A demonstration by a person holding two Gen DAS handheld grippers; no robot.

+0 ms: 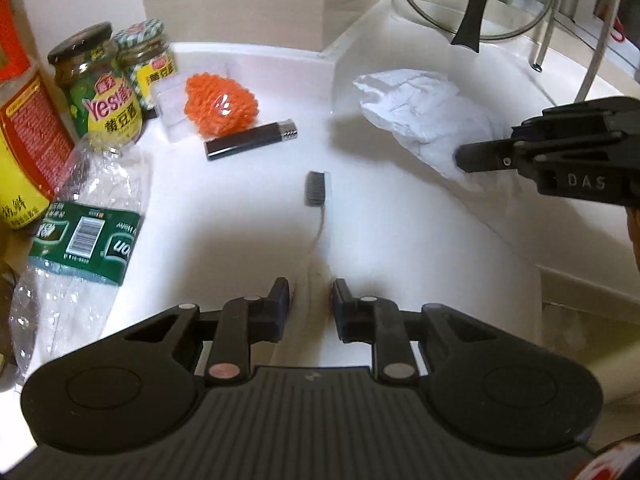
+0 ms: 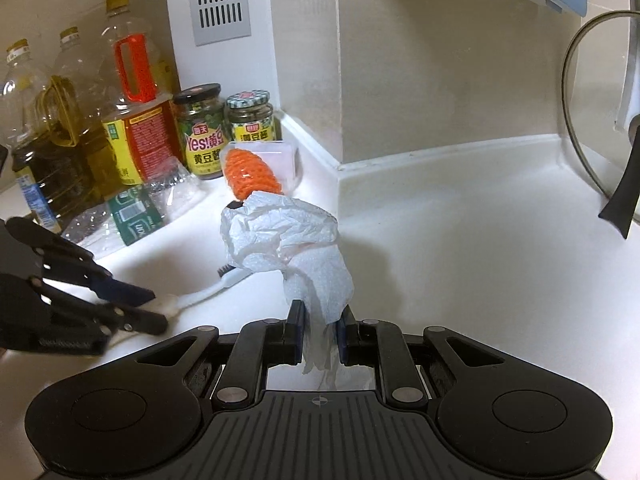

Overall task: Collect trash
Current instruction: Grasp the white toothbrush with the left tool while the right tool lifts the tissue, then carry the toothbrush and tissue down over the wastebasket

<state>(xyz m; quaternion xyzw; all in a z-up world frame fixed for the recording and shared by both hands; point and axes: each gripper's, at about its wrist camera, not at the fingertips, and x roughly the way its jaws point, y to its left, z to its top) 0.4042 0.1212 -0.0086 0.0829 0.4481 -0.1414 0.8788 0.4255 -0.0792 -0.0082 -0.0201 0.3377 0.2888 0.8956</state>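
Note:
My right gripper (image 2: pixel 320 314) is shut on a crumpled white paper towel (image 2: pixel 280 236) and holds it above the white counter (image 2: pixel 460 220); the towel (image 1: pixel 420 116) and the gripper (image 1: pixel 464 158) also show in the left wrist view. My left gripper (image 1: pixel 310 298) stands with its jaws around the handle of a white toothbrush (image 1: pixel 318 196) with dark bristles, lying on the counter; whether they grip it is unclear. It also shows in the right wrist view (image 2: pixel 154 308). A crushed clear plastic bottle (image 1: pixel 76 232) with a green label lies at the left.
A black lighter (image 1: pixel 250 140) and an orange scrubber (image 1: pixel 220 106) in a clear box lie at the back. Sauce jars (image 1: pixel 96 84) and oil bottles (image 2: pixel 132 116) stand along the left wall. A glass pot lid (image 1: pixel 476 0) leans at the right.

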